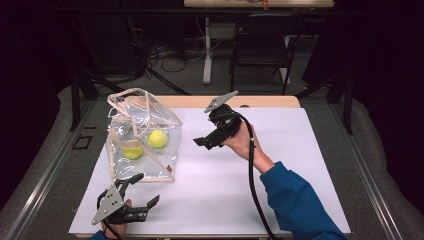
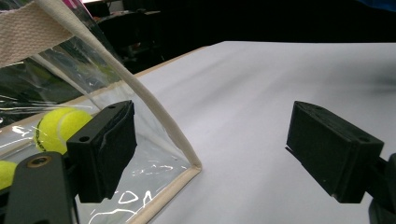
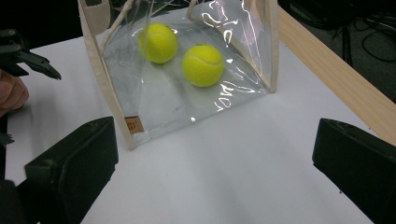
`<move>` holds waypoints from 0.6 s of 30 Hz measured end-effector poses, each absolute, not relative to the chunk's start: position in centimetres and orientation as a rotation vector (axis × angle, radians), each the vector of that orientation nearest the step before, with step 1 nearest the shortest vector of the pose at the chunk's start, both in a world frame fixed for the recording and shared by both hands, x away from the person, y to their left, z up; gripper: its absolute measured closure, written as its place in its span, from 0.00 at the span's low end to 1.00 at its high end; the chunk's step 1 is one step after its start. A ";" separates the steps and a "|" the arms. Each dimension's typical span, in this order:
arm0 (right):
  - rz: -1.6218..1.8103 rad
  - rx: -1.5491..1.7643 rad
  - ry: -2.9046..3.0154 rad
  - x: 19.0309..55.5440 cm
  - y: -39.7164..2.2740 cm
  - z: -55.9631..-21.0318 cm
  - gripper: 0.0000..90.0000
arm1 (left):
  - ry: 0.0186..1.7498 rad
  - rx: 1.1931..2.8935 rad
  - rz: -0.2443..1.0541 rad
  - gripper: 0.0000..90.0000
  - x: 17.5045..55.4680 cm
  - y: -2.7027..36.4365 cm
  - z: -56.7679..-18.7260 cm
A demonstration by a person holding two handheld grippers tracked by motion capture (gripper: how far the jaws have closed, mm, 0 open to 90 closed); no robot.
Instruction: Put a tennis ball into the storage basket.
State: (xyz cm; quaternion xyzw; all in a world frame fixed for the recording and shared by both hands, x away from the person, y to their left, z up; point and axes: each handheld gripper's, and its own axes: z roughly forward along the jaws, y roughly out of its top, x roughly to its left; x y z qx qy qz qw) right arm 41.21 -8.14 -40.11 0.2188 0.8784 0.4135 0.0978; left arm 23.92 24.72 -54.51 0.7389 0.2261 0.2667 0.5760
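A clear plastic bag (image 1: 150, 115) with beige trim stands at the left of the white sheet (image 1: 280, 150). Two yellow tennis balls (image 1: 157, 138) (image 1: 132, 150) lie inside it. My left gripper (image 1: 146, 189) is open just in front of the bag's near side, with nothing between its jaws. In the left gripper view the bag's trimmed corner (image 2: 184, 149) sits between the jaws, close to the left one, and a ball (image 2: 58, 128) shows through the plastic. My right gripper (image 1: 207, 132) is open to the right of the bag and faces it. The right gripper view shows the bag (image 3: 163, 102) and both balls (image 3: 159, 43) (image 3: 203, 65).
The table's wooden edge (image 1: 260, 101) runs along the back of the sheet. A black chair (image 1: 262, 47) and floor cables (image 1: 170, 57) lie beyond it. A small brown tag (image 3: 132, 124) marks the bag's corner seam. The sheet to the right of the bag is bare.
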 end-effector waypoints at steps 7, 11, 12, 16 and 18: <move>1.189 0.673 2.599 40.3 -10.0 -40.9 0.00 | 0.530 1.732 0.623 0.17 23.9 24.7 -54.5; 1.182 0.692 2.589 39.9 -11.2 -41.4 0.00 | 0.528 1.732 0.626 0.17 23.9 24.7 -54.5; 1.184 0.697 2.585 39.7 -11.5 -41.5 0.00 | 0.528 1.732 0.627 0.17 23.9 24.7 -54.5; 1.183 0.707 2.571 39.3 -12.5 -42.0 0.00 | 0.533 1.732 0.625 0.17 23.9 24.6 -54.5; 1.184 0.713 2.565 39.0 -13.0 -42.1 0.00 | 0.531 1.733 0.628 0.17 23.9 24.6 -54.5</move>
